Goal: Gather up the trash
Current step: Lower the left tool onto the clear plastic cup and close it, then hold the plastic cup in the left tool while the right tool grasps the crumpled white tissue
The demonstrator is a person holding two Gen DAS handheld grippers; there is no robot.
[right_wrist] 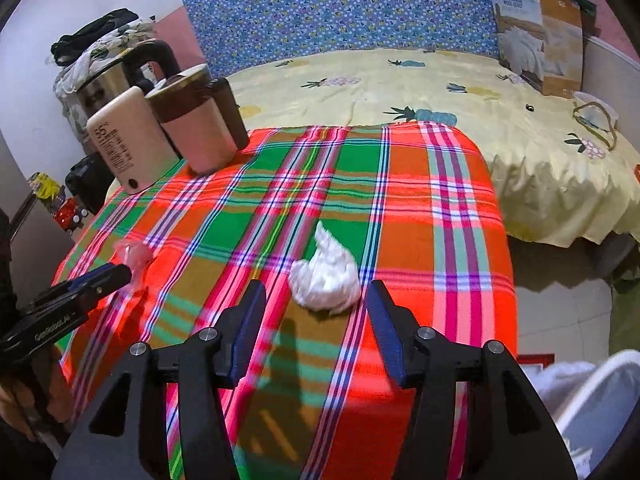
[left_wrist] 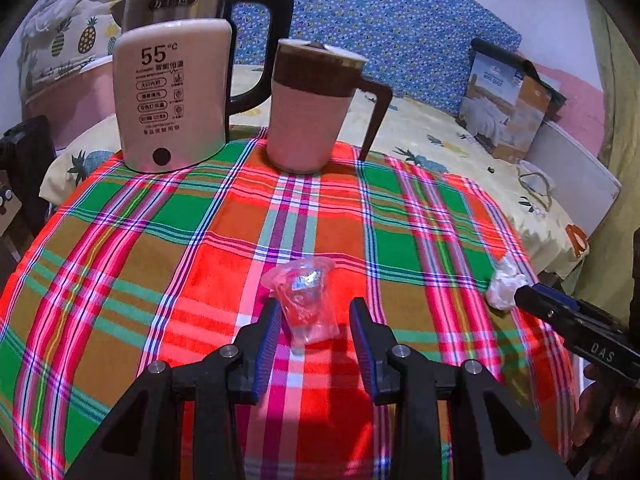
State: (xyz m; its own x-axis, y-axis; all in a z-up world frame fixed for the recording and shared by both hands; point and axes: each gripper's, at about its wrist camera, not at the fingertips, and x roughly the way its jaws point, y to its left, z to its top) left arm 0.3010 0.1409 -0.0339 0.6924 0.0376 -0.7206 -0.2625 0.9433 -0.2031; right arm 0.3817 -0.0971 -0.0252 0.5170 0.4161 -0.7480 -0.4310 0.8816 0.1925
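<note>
A crumpled clear plastic wrapper (left_wrist: 306, 300) lies on the plaid tablecloth (left_wrist: 160, 280). It sits between the fingertips of my left gripper (left_wrist: 314, 318), which is open; the left pad is close to it and the right pad stands apart. A white wad of tissue (right_wrist: 326, 276) rests near the table's middle, just ahead of and between the tips of my right gripper (right_wrist: 316, 294), which is open and wide of it. From the right wrist, the left gripper (right_wrist: 120, 274) shows by the wrapper (right_wrist: 134, 254). The left wrist view has the right gripper (left_wrist: 524, 296) at the tissue (left_wrist: 504, 286).
A steel kettle with a pink shell (left_wrist: 172, 96) and a pink lidded mug (left_wrist: 308, 116) stand at the table's far edge. Behind is a bed with a yellow sheet (right_wrist: 400, 80) and a cardboard box (right_wrist: 540, 32). A white bin (right_wrist: 592, 400) sits low right of the table.
</note>
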